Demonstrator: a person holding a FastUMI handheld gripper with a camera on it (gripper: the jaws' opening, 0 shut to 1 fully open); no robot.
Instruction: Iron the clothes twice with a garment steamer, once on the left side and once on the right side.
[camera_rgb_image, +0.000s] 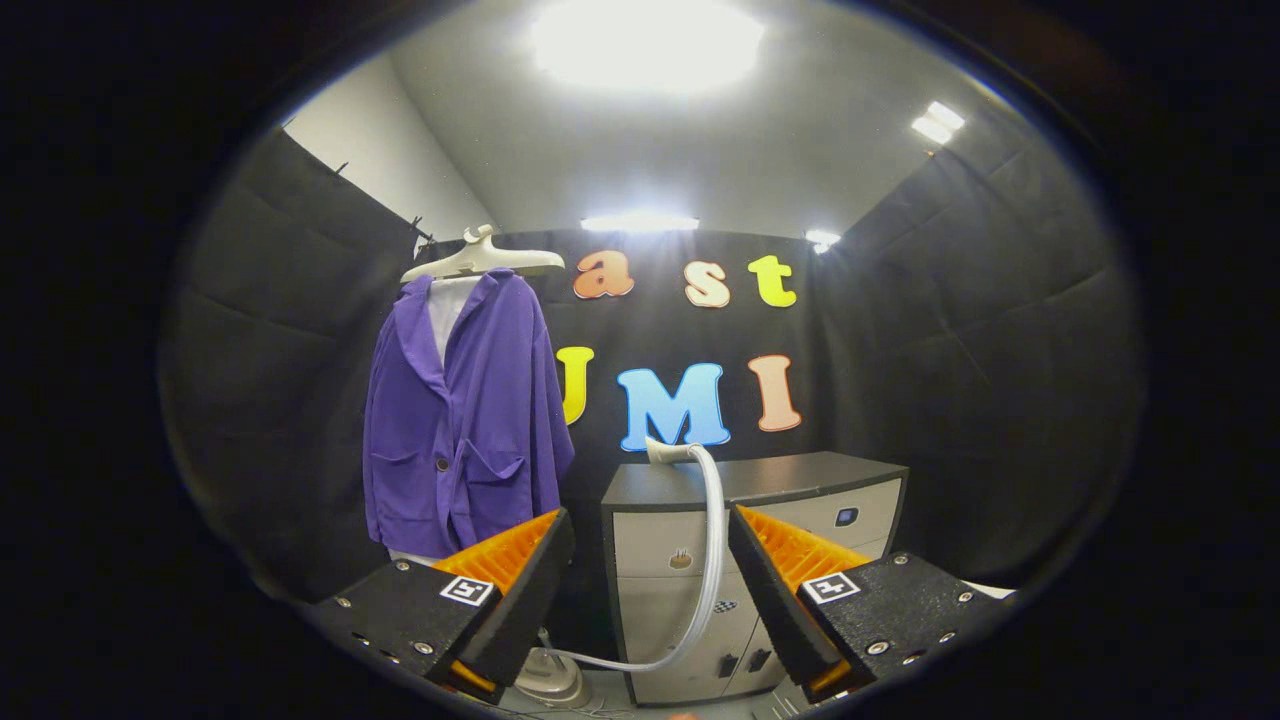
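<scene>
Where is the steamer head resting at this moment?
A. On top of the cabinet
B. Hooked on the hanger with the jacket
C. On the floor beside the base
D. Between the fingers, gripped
A: the steamer head lies on the cabinet top, its hose curving down to the base; the gripper is open, fingers apart and holding nothing.

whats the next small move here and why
Probably ease forward toward the steamer head lying on the cabinet. The gripper is open and empty, its hose runs between the fingers, and the purple jacket hangs untouched.
</scene>
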